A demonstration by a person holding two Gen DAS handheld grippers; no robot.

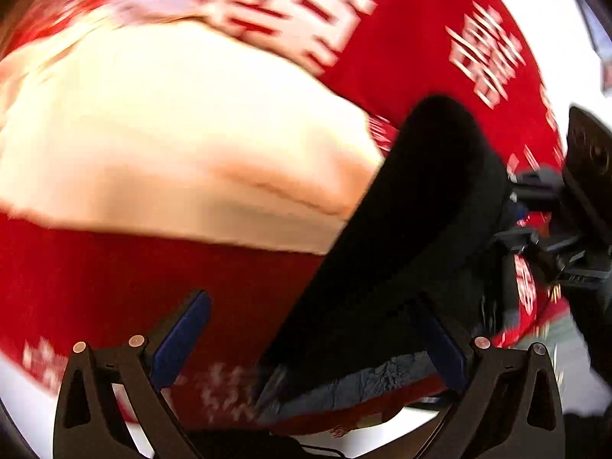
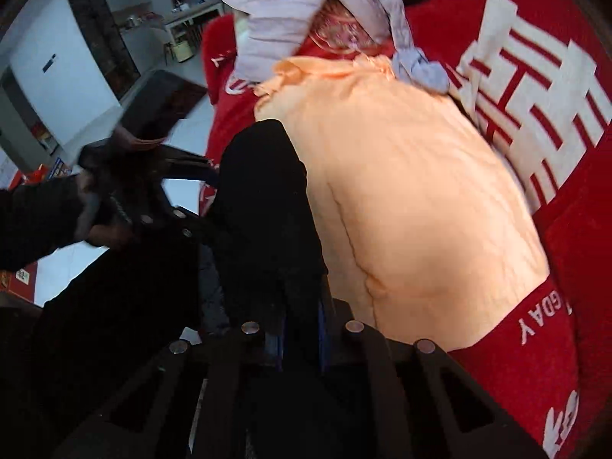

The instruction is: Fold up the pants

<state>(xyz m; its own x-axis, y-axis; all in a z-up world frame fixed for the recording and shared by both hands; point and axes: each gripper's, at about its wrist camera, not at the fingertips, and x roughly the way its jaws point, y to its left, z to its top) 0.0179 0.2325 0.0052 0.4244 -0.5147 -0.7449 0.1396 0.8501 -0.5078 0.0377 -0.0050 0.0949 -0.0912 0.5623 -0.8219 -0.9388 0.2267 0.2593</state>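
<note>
The black pants (image 2: 264,199) hang in a fold over the red cloth, and my right gripper (image 2: 298,317) is shut on them, blue pads close together with black fabric pinched between. In the left wrist view the same black pants (image 1: 413,222) run up from between the fingers of my left gripper (image 1: 311,306). Its jaws stand wide open, and the cloth drapes over the right-hand pad without being pressed. My right gripper (image 1: 566,222) shows at that view's right edge. A hand in a dark sleeve holds my left gripper (image 2: 153,176).
A peach garment (image 2: 413,199) lies flat on the red cloth with white characters (image 2: 535,88), right beside the black pants. A heap of lilac and grey clothes (image 2: 287,11) sits at the far end. White floor (image 2: 183,126) lies beyond the cloth's left edge.
</note>
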